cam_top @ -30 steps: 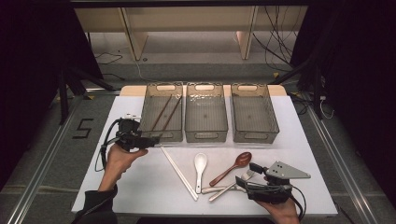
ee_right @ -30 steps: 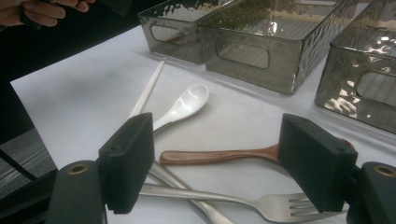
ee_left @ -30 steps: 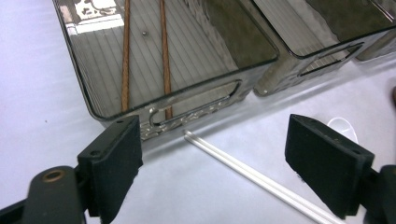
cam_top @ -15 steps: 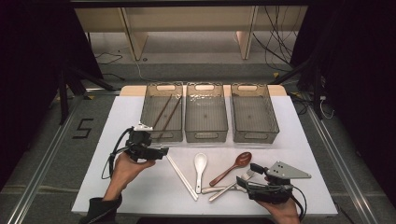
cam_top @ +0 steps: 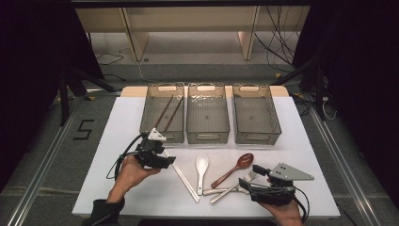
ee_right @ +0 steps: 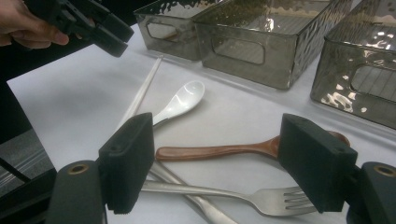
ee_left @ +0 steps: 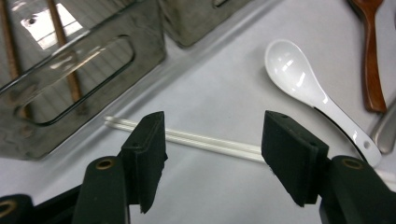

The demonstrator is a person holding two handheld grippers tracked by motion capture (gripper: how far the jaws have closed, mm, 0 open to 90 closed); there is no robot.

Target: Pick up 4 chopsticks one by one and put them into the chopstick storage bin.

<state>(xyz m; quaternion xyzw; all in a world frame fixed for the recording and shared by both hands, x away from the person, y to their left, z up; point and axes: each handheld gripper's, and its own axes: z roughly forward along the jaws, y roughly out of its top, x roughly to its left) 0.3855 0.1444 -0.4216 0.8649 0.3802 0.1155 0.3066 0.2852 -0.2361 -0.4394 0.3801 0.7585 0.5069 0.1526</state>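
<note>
A pair of white chopsticks (cam_top: 181, 178) lies on the white table (cam_top: 117, 141), just in front of the left bin. My left gripper (cam_top: 168, 160) hovers over their far end. In the left gripper view the white chopsticks (ee_left: 210, 142) run across the gap between the jaws of the left gripper (ee_left: 212, 158). Those jaws have just been closing, but the pads stand apart from the sticks. My right gripper (cam_top: 248, 184) rests open at the front right. In its own view the right gripper (ee_right: 219, 163) straddles a metal fork (ee_right: 261, 198) and a brown wooden spoon (ee_right: 215, 151).
Three clear grey bins stand in a row at the back: the left bin (cam_top: 149, 123) holds brown chopsticks (cam_top: 168, 113), then the middle bin (cam_top: 207, 136) and the right bin (cam_top: 256, 137). A white spoon (cam_top: 201, 165) lies between the chopsticks and the wooden spoon (cam_top: 235, 168).
My left gripper has moved right and down from the table's left side to the white chopsticks, and its jaws have narrowed. The right gripper has stayed put.
</note>
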